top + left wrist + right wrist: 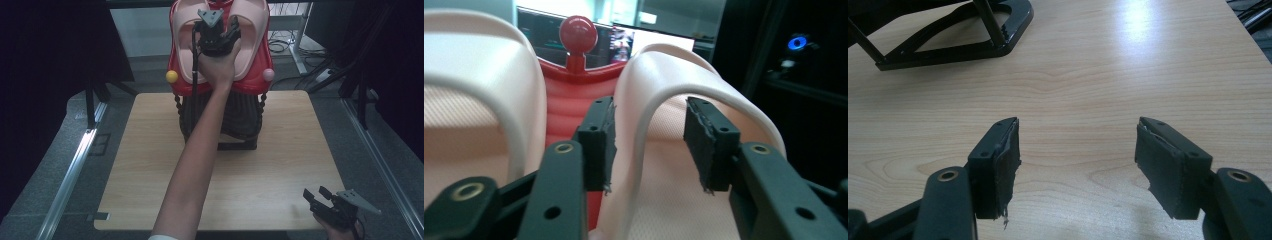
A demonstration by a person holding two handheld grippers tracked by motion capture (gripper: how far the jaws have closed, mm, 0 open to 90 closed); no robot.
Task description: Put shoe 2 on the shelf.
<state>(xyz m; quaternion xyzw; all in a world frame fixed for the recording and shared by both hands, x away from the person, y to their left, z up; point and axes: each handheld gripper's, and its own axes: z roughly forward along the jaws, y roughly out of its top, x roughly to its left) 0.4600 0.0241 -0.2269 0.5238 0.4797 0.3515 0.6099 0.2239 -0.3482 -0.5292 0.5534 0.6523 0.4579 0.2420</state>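
A person's left arm reached forward across the wooden worktop [280, 150] and held the left tongs [220, 31] up against a red and pink toy [252, 30] that stood at the middle of the worktop's far edge. The toy rose on a dark ribbed body [240, 115] with a black frame base [953, 37] resting on the worktop. A yellow ball [172, 76] stuck out at one side of its red rim and a pink ball [268, 75] at the other.

In the left gripper view, the left tongs [649, 145] were spread open. Their jaws stood on either side of the raised pale rim of one pink panel [684, 65], one jaw in the red channel between the two panels and the other over the panel's mesh face. Whether either pad touched the rim could not be told. A red knob [578, 34] topped the red centre strip beyond the jaws, with lit screens [644, 42] behind it.

The right tongs [322, 197] sat low at the worktop's near right corner, held in the person's right hand [335, 230], with the grey plate [359, 200] on top. In the right gripper view, the right tongs [1075, 165] were wide open over bare wood and gripped nothing, well apart from the toy's base.
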